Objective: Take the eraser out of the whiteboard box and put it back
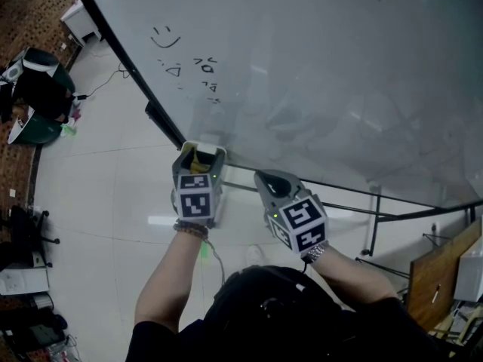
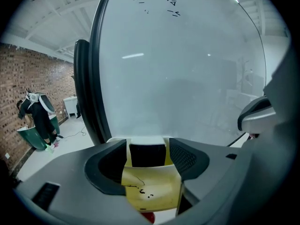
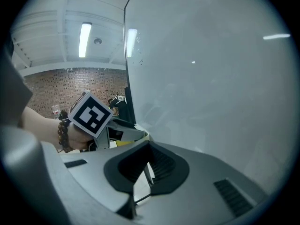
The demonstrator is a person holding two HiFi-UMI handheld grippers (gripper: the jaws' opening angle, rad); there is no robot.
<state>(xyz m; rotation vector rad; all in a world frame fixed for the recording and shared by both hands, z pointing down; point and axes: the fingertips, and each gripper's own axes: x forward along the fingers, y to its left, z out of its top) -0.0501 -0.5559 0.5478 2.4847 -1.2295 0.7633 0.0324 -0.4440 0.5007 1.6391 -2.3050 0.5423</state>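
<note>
Left tongs: jaws stand wide apart, straddling the yellowed block eraser with black ink specks. The pads flank its long sides and do not seem to press (a loose straddle, by my reading).

The eraser's far end sits in the small white plastic whiteboard box, at the lower edge of the big glossy whiteboard. Its long axis runs 12 to 6 in the left gripper view, in line with the tongs.

Left hand is nearest by far, with the eraser dead ahead at 12 o'clock. The forearm comes up from 6 and the tongs tilt down into the box.

Right tongs: jaws together, nothing between them. In the head view they sit at 4 o'clock of the left, near the board edge and apart from the box.
</note>
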